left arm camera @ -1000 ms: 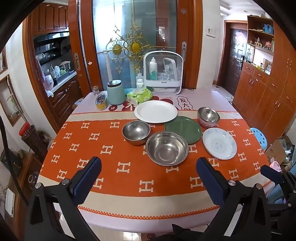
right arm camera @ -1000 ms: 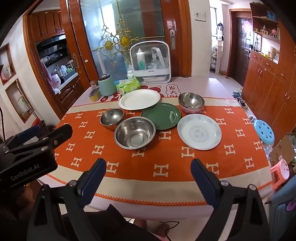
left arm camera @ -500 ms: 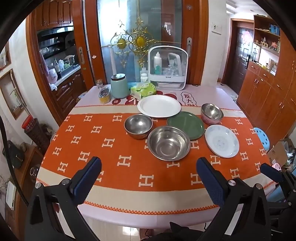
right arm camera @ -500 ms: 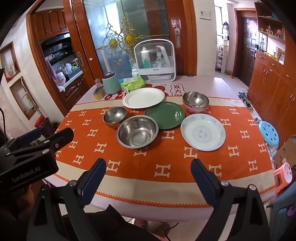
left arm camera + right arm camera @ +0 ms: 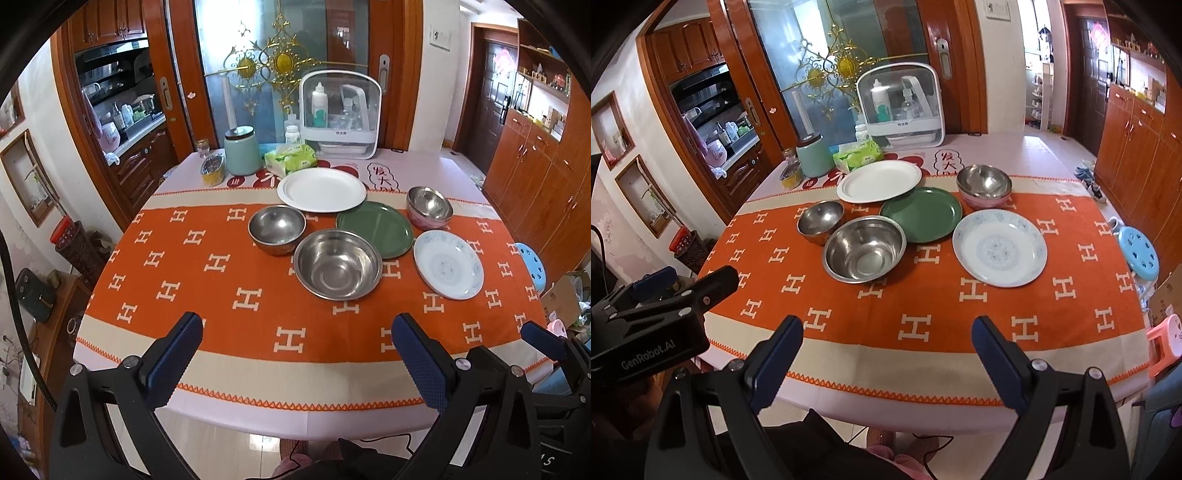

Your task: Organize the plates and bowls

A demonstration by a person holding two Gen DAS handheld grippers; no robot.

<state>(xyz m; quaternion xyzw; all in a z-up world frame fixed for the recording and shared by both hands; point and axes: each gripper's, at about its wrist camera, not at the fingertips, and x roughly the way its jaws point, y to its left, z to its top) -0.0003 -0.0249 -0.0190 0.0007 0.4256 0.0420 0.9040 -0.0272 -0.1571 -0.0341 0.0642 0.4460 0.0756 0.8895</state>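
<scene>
On the orange tablecloth (image 5: 221,295) sit a large steel bowl (image 5: 338,264), a small steel bowl (image 5: 277,229), a green plate (image 5: 375,229), a white plate (image 5: 321,190), a pale blue patterned plate (image 5: 447,264) and a steel bowl stacked in a pink bowl (image 5: 429,206). The same set shows in the right wrist view: large steel bowl (image 5: 864,248), patterned plate (image 5: 999,247). My left gripper (image 5: 295,347) hangs open before the table's near edge, holding nothing. My right gripper (image 5: 886,350) is likewise open and off the dishes.
At the table's far end stand a teal canister (image 5: 242,151), a tissue pack (image 5: 291,158), a small jar (image 5: 213,170) and a white bottle cabinet (image 5: 340,114). A blue stool (image 5: 1137,253) and pink stool (image 5: 1165,339) stand right of the table.
Both grippers have risen and drawn slightly back, so the table sits lower and farther in view. The dishes have not moved and both jaws stay open.
</scene>
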